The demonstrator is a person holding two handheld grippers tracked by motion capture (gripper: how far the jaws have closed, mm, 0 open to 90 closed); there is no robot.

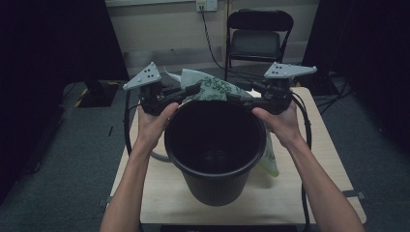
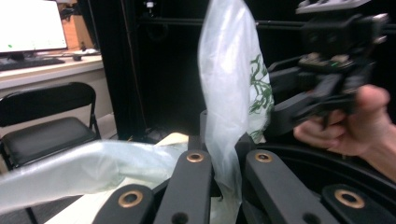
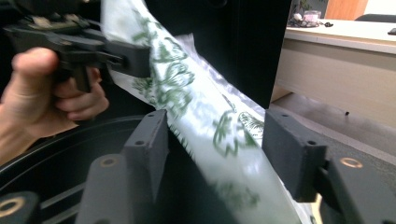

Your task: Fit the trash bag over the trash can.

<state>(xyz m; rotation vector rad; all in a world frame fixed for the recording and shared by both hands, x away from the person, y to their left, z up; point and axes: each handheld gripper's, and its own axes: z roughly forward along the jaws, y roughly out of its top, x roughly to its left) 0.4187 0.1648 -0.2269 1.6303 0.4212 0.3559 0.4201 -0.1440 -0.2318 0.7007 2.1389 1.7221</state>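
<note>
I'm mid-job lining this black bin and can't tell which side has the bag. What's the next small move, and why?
Probably close the right gripper on the bag again. Its jaws stand apart with the film running loose between them, while the left gripper is shut on the bag above the far rim of the bin. With both sides pinched, the mouth could be spread over the rim.

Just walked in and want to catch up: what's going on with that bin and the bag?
A person with a gripper in each hand is fitting a thin plastic bag with a green print onto a black bin that stands on the table. The left gripper is shut on a fold of the bag at the bin's far rim. The right gripper stands open, the bag passing loosely between its jaws.
</note>
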